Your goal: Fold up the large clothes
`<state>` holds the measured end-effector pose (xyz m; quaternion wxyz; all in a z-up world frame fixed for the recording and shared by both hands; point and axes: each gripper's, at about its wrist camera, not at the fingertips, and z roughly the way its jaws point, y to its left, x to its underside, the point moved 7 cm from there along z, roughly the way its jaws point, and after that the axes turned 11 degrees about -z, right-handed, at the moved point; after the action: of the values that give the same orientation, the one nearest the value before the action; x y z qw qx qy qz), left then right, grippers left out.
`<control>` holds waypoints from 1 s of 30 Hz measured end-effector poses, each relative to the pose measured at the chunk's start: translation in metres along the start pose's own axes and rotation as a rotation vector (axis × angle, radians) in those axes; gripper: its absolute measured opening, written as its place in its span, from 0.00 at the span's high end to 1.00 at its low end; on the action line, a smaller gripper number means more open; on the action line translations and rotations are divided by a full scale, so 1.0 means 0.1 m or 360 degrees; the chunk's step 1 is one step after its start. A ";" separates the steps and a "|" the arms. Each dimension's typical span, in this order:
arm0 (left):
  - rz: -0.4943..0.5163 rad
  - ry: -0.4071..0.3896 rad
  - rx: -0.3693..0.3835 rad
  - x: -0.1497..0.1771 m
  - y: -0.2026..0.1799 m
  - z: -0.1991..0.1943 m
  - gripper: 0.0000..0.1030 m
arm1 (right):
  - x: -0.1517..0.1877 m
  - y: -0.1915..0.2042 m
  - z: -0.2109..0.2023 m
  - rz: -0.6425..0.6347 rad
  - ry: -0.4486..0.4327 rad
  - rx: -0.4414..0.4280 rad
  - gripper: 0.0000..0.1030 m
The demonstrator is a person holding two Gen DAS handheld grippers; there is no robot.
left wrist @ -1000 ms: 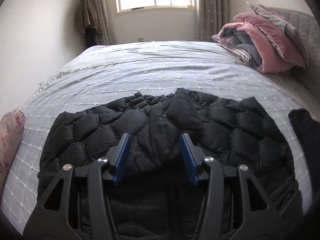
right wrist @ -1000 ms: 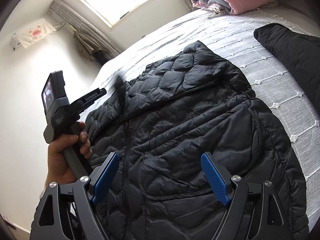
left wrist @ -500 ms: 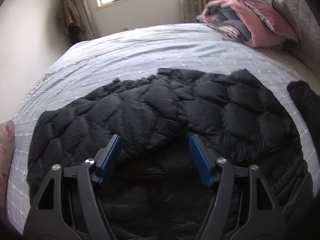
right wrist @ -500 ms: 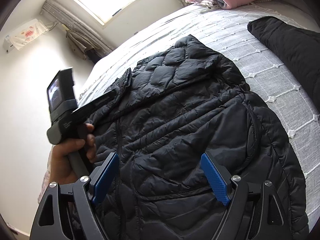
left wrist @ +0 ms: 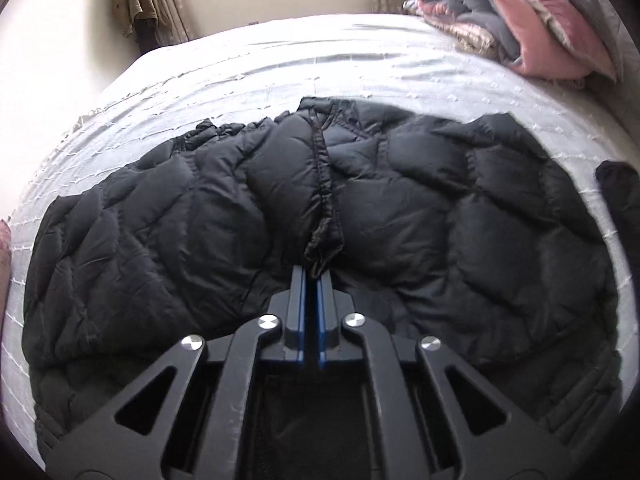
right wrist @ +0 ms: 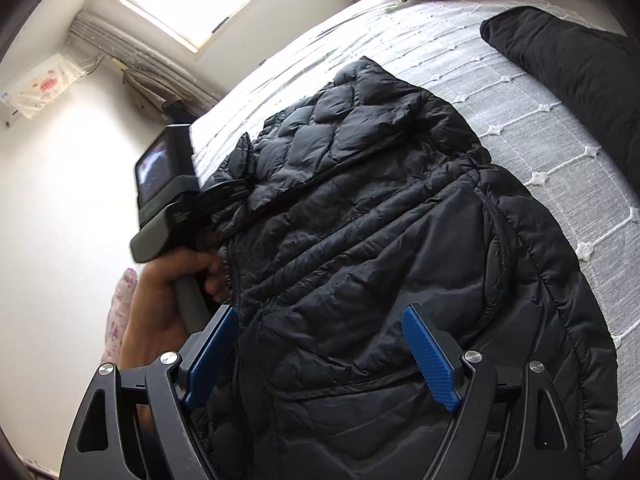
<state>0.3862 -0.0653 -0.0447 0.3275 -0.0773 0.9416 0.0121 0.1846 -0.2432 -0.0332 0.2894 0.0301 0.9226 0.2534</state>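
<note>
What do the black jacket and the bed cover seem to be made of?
Black puffer jacket: probably thin nylon or polyester shell with soft filling; it shows a slight sheen and puffy stitched panels. Bed cover: looks like matte woven cotton, pale grey, with a grid of small white tufts; the exact fibre cannot be told.

jacket (left wrist: 420, 208): black, quilted | bedspread (left wrist: 320, 64): pale grey, white tufted grid | folded quilt (left wrist: 532, 28): pink and grey

One black jacket (left wrist: 400, 208) lay on one bed (left wrist: 280, 60). A second dark garment (right wrist: 580, 64) sat at 3 o'clock. Two grippers (left wrist: 311, 276) (right wrist: 320, 360) showed, and one hand (right wrist: 160, 304). One bedding pile (left wrist: 520, 20) lay at 1 o'clock, one window (right wrist: 192, 4) at 12.
</note>
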 end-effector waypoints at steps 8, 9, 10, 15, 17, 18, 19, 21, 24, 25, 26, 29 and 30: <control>0.0010 0.0085 0.0141 0.34 -0.20 -0.24 0.92 | 0.01 -0.05 0.04 0.0038 0.0011 0.0016 0.18; 0.0011 0.0110 0.0128 0.34 -0.20 -0.18 0.91 | 0.02 -0.06 0.05 0.0041 0.0015 0.0021 0.18; 0.0000 0.0131 0.0120 0.34 -0.17 -0.13 0.91 | 0.02 -0.07 0.07 0.0046 0.0020 0.0028 0.18; -0.0090 0.0171 0.0219 0.36 -0.11 -0.13 0.71 | 0.00 -0.12 0.10 0.0068 0.0035 0.0041 0.18; -0.0087 0.0164 0.0231 0.37 -0.09 -0.19 0.59 | -0.01 -0.11 0.10 0.0065 0.0032 0.0040 0.18; -0.0079 0.0151 0.0232 0.38 -0.09 -0.23 0.56 | -0.02 -0.11 0.10 0.0063 0.0031 0.0037 0.18; -0.0073 0.0146 0.0233 0.39 -0.09 -0.25 0.56 | -0.02 -0.11 0.09 0.0060 0.0030 0.0036 0.17; -0.0076 0.0146 0.0265 0.43 -0.06 -0.35 0.56 | -0.02 -0.12 0.08 0.0055 0.0028 0.0049 0.18; -0.0111 0.0167 0.0304 0.50 0.02 -0.49 0.56 | -0.03 -0.14 0.06 0.0051 0.0012 0.0087 0.18; -0.0116 0.0166 0.0315 0.52 0.04 -0.54 0.56 | -0.03 -0.14 0.05 0.0046 0.0008 0.0097 0.17; -0.0124 0.0160 0.0319 0.55 0.08 -0.61 0.55 | -0.03 -0.14 0.05 0.0036 0.0003 0.0109 0.17; -0.0142 0.0133 0.0290 0.69 0.24 -0.84 0.51 | -0.03 -0.12 0.04 0.0009 0.0004 0.0125 0.17; -0.0148 0.0128 0.0274 0.72 0.28 -0.90 0.51 | -0.02 -0.11 0.05 -0.0001 0.0007 0.0129 0.17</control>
<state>0.2706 -0.0538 -0.0199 0.2952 -0.0930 0.9469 -0.0872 0.1901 -0.2510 -0.0408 0.2859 0.0408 0.9328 0.2157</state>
